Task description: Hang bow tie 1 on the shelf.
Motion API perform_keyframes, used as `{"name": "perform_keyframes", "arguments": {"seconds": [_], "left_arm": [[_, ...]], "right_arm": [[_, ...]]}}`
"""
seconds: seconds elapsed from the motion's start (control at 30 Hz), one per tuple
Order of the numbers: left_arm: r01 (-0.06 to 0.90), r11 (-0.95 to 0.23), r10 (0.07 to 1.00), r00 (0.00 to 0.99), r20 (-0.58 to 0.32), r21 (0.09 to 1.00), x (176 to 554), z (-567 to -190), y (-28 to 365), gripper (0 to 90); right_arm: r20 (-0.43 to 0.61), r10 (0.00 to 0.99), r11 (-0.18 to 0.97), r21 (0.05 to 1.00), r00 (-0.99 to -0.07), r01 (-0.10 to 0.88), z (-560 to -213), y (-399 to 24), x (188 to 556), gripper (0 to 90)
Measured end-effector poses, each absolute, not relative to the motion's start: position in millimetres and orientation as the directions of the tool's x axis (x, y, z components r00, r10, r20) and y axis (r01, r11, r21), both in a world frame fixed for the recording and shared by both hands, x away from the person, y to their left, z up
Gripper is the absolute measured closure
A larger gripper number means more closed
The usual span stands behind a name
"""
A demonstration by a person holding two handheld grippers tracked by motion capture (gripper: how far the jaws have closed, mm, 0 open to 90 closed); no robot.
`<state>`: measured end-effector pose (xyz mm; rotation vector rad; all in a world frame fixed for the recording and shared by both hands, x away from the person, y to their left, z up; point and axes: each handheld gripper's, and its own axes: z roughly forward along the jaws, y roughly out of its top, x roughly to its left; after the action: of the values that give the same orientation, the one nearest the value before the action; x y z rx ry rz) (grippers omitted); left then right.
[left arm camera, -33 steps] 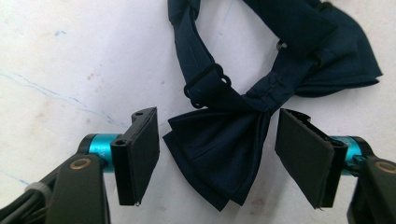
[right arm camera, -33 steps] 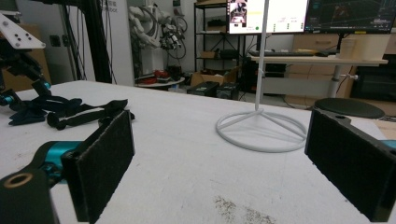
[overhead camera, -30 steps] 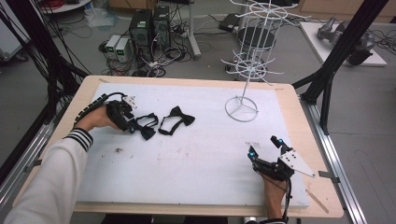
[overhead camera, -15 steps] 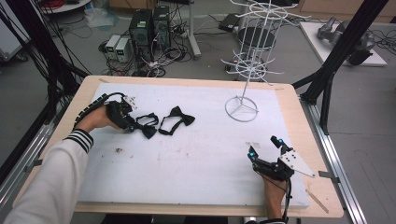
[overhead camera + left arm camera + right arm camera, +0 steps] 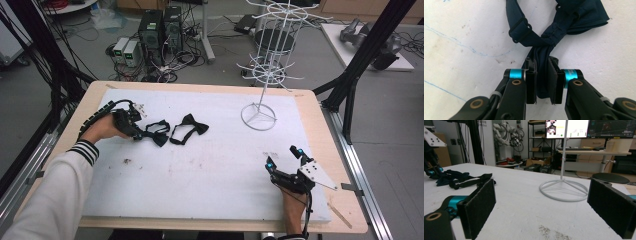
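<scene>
Now the left gripper [image 5: 543, 82] has just closed on the nearer bow tie [image 5: 554, 35] by the tabletop's left edge, its length running toward the wire stand [image 5: 270, 60].

Matt navy cloth bow tie [image 5: 564, 22], scuffed white tabletop [image 5: 210, 170], seemingly painted wire rack [image 5: 267, 65]

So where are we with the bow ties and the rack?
Nothing hangs on the white wire rack yet. The left tongs have just closed on one dark bow tie, still on the table. The second bow tie lies beside it, untouched. The right tongs wait open.
</scene>
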<state>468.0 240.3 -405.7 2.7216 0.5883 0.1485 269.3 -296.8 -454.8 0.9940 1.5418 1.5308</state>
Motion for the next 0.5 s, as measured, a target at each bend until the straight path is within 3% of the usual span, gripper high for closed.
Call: {"name": "perform_keyframes", "arguments": {"seconds": [0.5], "left_arm": [[0.416,-0.791,0.463,0.887,-0.006,0.450,461,-391,253,78.3]], "right_arm": [[0.017,0.902,-0.003,0.999,-0.432,0.031,-455,-297,270,7.6]]}}
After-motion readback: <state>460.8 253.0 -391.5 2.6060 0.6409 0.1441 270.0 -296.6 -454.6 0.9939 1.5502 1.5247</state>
